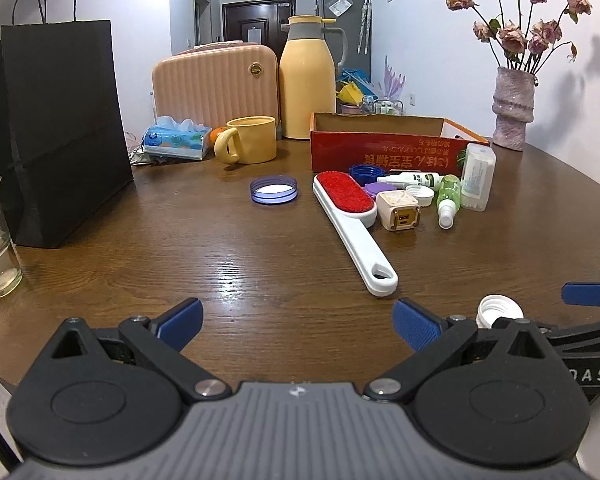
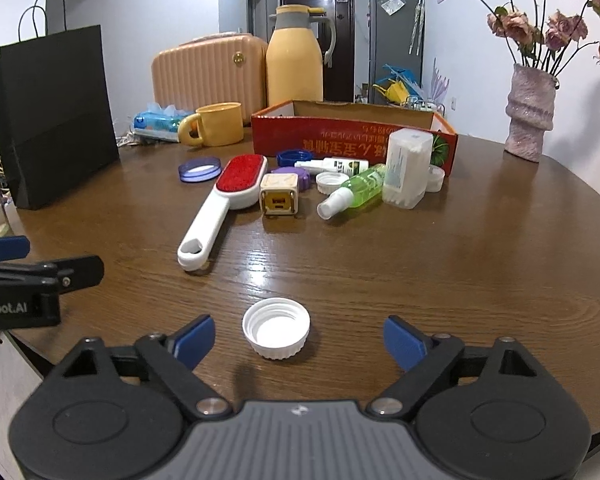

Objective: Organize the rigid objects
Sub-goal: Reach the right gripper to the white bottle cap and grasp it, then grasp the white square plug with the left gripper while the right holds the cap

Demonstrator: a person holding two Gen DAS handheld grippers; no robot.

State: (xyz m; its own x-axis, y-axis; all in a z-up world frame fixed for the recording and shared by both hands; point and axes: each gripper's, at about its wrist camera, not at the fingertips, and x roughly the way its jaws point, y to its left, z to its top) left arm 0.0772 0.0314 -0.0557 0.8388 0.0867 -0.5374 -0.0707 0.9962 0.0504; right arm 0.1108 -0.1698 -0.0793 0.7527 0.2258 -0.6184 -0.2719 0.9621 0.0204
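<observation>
Right gripper (image 2: pixel 299 338) low over the near edge of the wooden table (image 2: pixel 440 264); jaws wide apart, blue pads clear on both sides of a white screw cap (image 2: pixel 276 328); cap sits open side up on the table between the fingertips, not touched by either pad; nothing held.

Left gripper (image 1: pixel 298 322) also low over the table, jaws spread wide, only bare wood between the pads; nothing held. In the left wrist view the same white cap (image 1: pixel 498 312) shows just right of the left gripper's right finger, partly hidden behind it.

Lint brush (image 2: pixel 224 204) with red pad and white handle lies flat, handle end toward the grippers, well ahead of the cap. Just right of the brush head: cream cube plug (image 2: pixel 279 199); beyond it a purple lid (image 2: pixel 288 172), a second small white cap (image 2: pixel 331 182), a dark blue lid (image 2: pixel 294 157).

Green spray bottle (image 2: pixel 354 192) on its side, nozzle toward the camera; white spray bottle (image 2: pixel 332 165) on its side behind it; clear swab box (image 2: pixel 406 168) upright, just beside the green bottle.

Red cardboard box (image 2: pixel 356 142) behind this cluster, top open. Clear blue lid (image 2: pixel 200 168) lies apart, left of the brush head.

Background: yellow mug (image 2: pixel 216 124), tissue pack (image 2: pixel 156 122), yellow jug (image 2: pixel 296 56), pink case (image 2: pixel 208 72), black paper bag (image 2: pixel 56 120), vase (image 2: pixel 530 114) of dried flowers.
</observation>
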